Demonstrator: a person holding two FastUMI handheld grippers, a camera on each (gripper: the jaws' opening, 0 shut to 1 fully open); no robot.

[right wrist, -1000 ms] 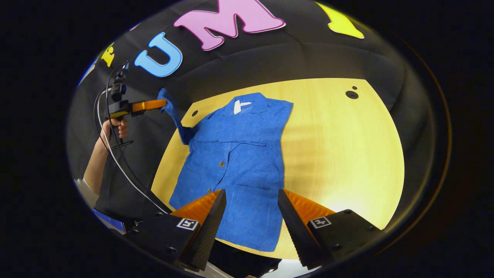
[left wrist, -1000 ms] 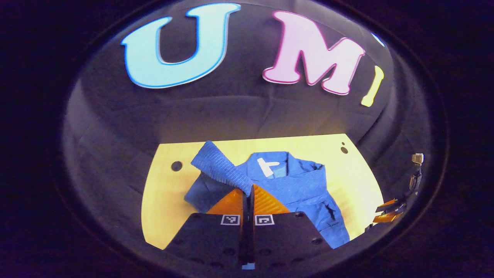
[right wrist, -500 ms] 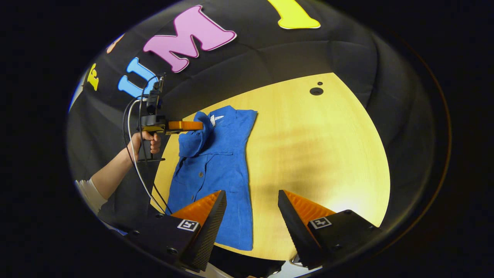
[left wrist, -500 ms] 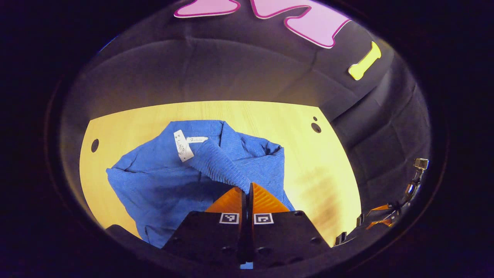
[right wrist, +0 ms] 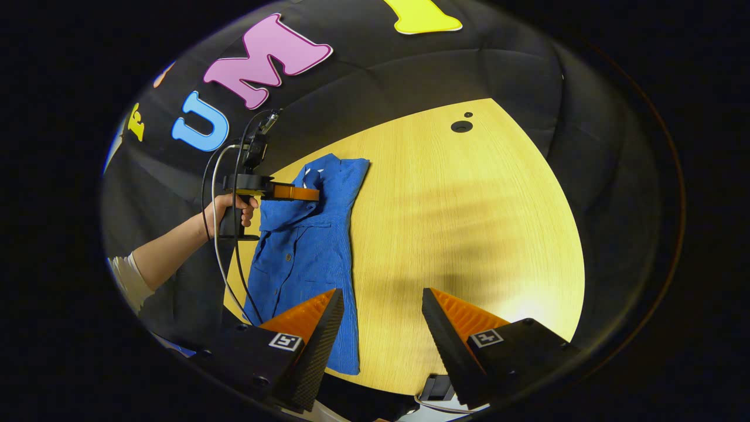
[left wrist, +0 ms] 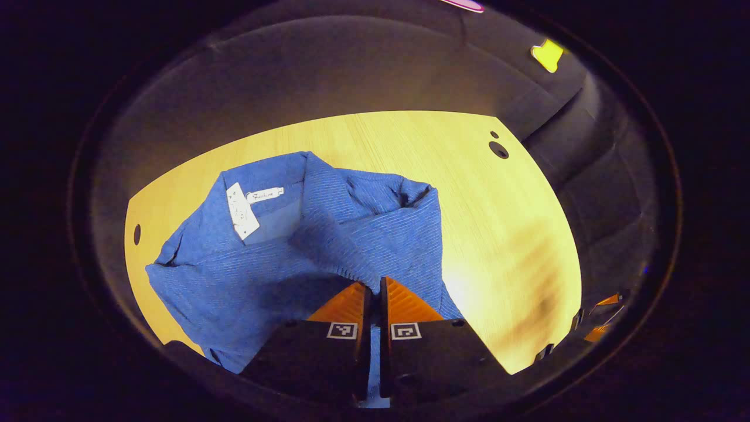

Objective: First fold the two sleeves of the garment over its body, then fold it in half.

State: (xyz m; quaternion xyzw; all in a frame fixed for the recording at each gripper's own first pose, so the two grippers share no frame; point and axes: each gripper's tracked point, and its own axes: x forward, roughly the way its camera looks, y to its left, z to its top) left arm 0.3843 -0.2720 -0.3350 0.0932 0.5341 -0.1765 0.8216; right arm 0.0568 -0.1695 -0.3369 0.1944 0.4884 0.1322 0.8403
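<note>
Left gripper view — garment: blue garment (left wrist: 263, 264) lies on the wooden table (left wrist: 410, 152), collar and white tag toward 11 o'clock.
Left gripper view — grip: left gripper (left wrist: 372, 288) at 6 o'clock, fingers clenched on the ribbed sleeve cuff (left wrist: 345, 266), carried above the body panel.
Left gripper view — doing it well: judged as the sleeve-fold step; the cuff should go down flat across the chest, square with the side seam, and be let go only once the cloth rests, so no bunching.
Right gripper view — garment: the garment (right wrist: 304, 252) lies at 9 o'clock on the table (right wrist: 469, 223), its right edge looking already straight.
Right gripper view — pose: right gripper (right wrist: 382, 313) at 6 o'clock, fingers spread wide, grasping nothing, above the table near the hem.
Right gripper view — other hand: a hand (right wrist: 231, 208) on a bare forearm at 9 o'clock holds the left gripper (right wrist: 316, 194) level — fingers pointing over the garment's shoulder area.
</note>
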